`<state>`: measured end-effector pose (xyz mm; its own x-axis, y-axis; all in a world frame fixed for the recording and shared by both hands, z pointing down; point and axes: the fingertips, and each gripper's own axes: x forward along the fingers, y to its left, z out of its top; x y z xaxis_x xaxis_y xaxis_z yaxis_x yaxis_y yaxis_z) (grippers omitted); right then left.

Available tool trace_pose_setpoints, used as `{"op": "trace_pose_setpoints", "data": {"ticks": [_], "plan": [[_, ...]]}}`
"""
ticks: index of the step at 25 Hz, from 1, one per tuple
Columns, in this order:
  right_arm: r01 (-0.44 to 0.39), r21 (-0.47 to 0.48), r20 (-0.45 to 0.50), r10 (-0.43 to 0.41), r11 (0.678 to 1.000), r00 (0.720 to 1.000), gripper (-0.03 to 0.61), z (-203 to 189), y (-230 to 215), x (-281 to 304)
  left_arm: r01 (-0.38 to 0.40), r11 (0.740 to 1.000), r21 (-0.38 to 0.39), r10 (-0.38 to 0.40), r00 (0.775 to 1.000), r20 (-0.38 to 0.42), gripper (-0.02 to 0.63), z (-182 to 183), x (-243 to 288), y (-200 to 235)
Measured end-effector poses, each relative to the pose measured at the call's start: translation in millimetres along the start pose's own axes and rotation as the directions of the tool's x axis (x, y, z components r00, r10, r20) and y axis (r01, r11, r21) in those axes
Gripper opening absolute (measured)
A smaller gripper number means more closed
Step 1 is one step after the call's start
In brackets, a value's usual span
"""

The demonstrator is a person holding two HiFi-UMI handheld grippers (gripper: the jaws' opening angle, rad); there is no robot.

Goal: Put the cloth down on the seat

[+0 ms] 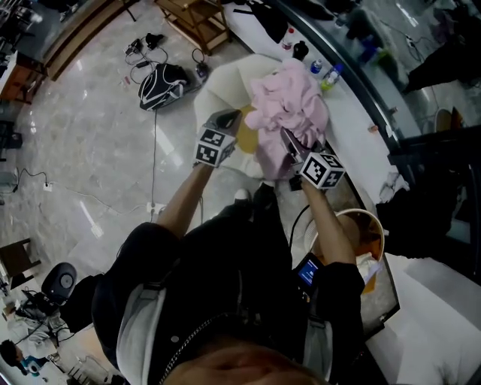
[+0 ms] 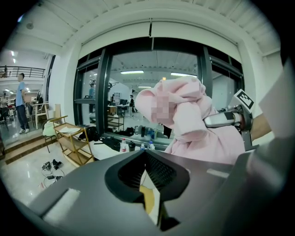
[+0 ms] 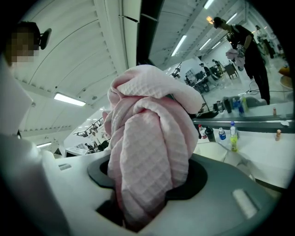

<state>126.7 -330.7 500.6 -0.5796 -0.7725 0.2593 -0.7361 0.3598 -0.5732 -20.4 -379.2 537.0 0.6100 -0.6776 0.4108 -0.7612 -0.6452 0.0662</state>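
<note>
A bunched pink waffle-weave cloth [image 1: 289,113] is held up in the air by my right gripper [image 1: 291,147], whose jaws are shut on its lower folds. In the right gripper view the cloth [image 3: 147,147] fills the space between the jaws of the right gripper [image 3: 145,189] and hides the fingertips. The white seat [image 1: 225,79] lies below and behind the cloth, with a yellow patch beside it. My left gripper [image 1: 225,120] hovers over the seat to the left of the cloth, shut with nothing held. From the left gripper view the left gripper [image 2: 146,154] faces the cloth [image 2: 193,129].
A black bag [image 1: 161,84] and cables lie on the shiny floor to the left. A wooden shelf [image 1: 197,19] stands at the back. Bottles [image 1: 323,71] line a white ledge [image 1: 353,128] on the right. A round tan bin [image 1: 364,233] sits by my right elbow.
</note>
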Motion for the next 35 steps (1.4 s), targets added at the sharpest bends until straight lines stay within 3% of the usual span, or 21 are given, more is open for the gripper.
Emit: {"op": "trace_pose_setpoints", "data": {"ticks": [10,18,28,35], "plan": [[-0.095,-0.049,-0.074,0.091,0.994,0.993,0.265,39,-39,49,-0.118,0.992,-0.033,0.118,0.993,-0.009,0.011,29,49,28],[-0.126,-0.037,-0.100,0.121,0.991,0.988,0.265,46,-64,84,-0.174,0.983,-0.052,0.173,0.985,-0.023,0.011,21,68,44],[-0.104,-0.057,-0.135,0.095,0.993,0.986,0.265,6,-108,123,-0.193,0.981,-0.038,0.192,0.981,-0.023,0.011,-7,97,80],[-0.093,-0.034,-0.135,0.088,0.995,0.987,0.265,-58,-162,164,-0.194,0.980,-0.036,0.194,0.981,-0.023,0.011,-82,148,107]]}}
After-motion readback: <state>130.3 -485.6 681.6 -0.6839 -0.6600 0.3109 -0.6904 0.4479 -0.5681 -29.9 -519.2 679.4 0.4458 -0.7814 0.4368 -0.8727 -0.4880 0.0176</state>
